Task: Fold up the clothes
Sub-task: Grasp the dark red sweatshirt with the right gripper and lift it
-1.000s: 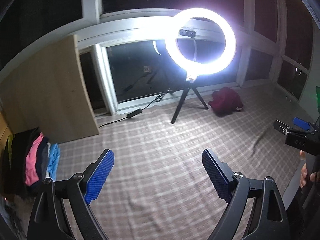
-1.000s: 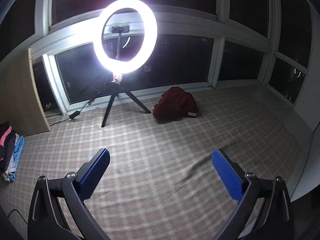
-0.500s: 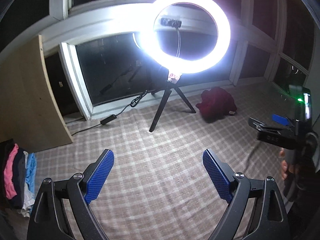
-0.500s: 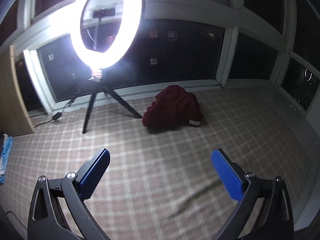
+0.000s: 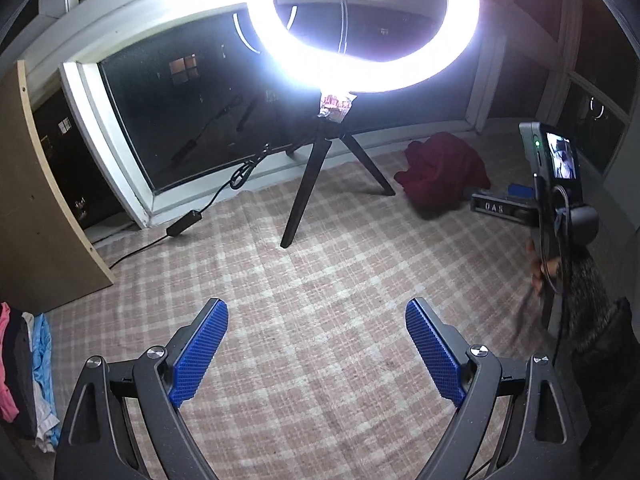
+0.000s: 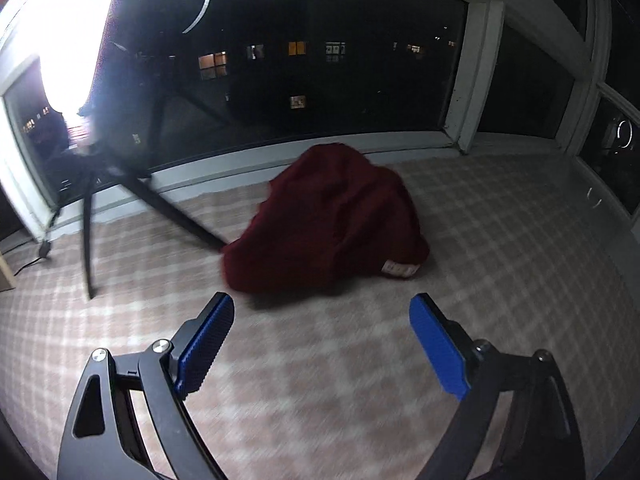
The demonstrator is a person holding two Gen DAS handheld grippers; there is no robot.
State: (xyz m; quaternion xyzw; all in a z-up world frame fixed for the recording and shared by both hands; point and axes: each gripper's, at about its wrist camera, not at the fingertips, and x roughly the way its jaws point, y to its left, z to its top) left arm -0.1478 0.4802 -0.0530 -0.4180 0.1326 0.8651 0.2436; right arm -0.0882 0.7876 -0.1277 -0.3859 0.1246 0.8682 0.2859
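Note:
A crumpled dark red garment (image 6: 332, 224) lies in a heap on the checked cloth (image 6: 500, 248) near the window sill, with a pale label at its lower right edge. My right gripper (image 6: 320, 312) hovers just short of it, jaws wide and closing, nothing between the blue pads. In the left wrist view the same red garment (image 5: 440, 168) is far off at the right, with the right gripper (image 5: 500, 200) and the hand holding it beside it. My left gripper (image 5: 316, 320) stands open over bare checked cloth (image 5: 320, 264).
A lit ring light (image 5: 360, 24) on a black tripod (image 5: 308, 184) stands just left of the garment, its cable and adapter (image 5: 184, 228) trailing left. A wooden board (image 5: 40, 200) leans at the left. Several folded clothes (image 5: 24, 368) are stacked at the far left. Dark windows run behind.
Both grippers have moved forward and lower toward the window. The red garment now looms large in the right wrist view, and the right jaws have narrowed slightly. The left jaws stay open.

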